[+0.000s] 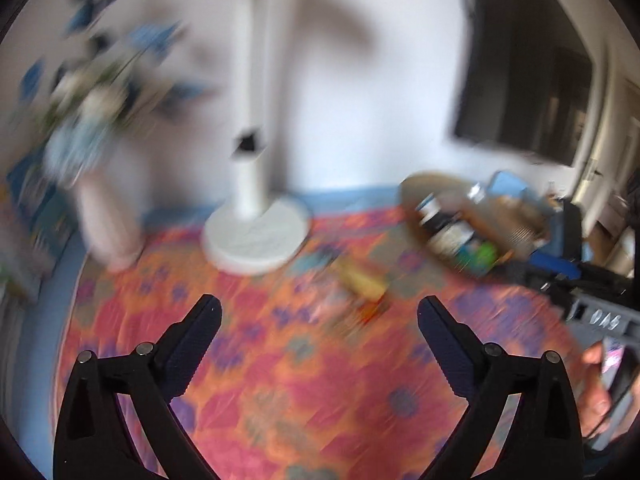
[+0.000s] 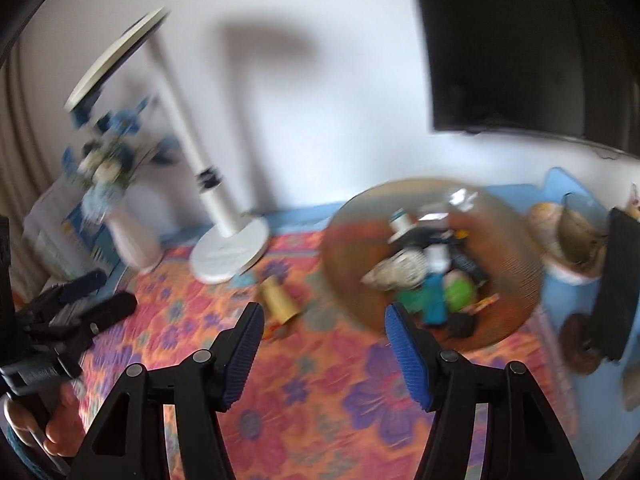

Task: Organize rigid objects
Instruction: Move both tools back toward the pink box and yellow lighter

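Now both hand-held grippers are open and hold nothing: the left hand-held gripper point(image 1: 319, 322) and the right hand-held gripper point(image 2: 324, 330); a yellow tube point(image 2: 279, 299) lies on the flowery cloth point(image 2: 320, 380), at nine o'clock from the full basket point(image 2: 516, 264); go slowly, put the fingers on both sides, then squeeze gently.

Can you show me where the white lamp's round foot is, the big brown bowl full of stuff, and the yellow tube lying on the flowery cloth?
lamp foot point(image 1: 256, 236), left wrist view, on its flat white disc.
brown bowl point(image 2: 516, 256), right wrist view, on its bare inner wall.
yellow tube point(image 2: 278, 298), right wrist view, on its side.
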`<action>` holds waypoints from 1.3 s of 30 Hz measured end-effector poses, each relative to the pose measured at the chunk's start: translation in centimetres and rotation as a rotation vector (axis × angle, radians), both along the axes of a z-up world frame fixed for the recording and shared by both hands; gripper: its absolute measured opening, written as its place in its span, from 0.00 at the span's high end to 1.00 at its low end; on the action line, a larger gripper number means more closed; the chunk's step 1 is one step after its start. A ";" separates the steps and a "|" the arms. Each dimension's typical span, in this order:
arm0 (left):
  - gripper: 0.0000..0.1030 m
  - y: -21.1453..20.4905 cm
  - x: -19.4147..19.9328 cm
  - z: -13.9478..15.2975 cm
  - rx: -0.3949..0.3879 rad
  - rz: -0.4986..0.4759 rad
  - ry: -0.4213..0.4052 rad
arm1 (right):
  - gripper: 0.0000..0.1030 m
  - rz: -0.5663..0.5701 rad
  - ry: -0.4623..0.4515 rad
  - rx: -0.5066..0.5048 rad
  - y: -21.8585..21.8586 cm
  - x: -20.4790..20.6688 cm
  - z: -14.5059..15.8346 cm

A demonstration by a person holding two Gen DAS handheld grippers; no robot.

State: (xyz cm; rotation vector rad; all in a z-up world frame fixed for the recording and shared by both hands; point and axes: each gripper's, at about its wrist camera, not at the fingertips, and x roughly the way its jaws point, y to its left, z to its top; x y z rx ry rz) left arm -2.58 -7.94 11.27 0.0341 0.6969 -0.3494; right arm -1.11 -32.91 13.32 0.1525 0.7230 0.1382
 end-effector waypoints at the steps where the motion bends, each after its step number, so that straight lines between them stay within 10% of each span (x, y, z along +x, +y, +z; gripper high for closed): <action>1: 0.05 1.1 -0.3 -2.1 0.002 0.026 0.039 | 0.36 0.012 0.011 0.001 0.8 -0.1 -1.0; 6: 0.06 4.9 -0.7 -9.2 -0.021 0.148 0.167 | 0.36 0.058 0.133 0.017 3.5 0.6 -8.3; 10: 0.05 4.7 -2.5 -10.0 -0.016 0.132 0.120 | 0.36 0.043 0.197 0.080 3.8 1.2 -12.5; 22: 0.05 5.2 -1.5 -11.3 -0.039 0.135 0.219 | 0.21 -0.007 0.170 -0.090 5.5 0.1 -12.8; 39: 0.01 5.4 -1.3 -11.4 -0.060 0.132 0.234 | 0.03 -0.039 0.204 -0.071 5.0 0.3 -13.3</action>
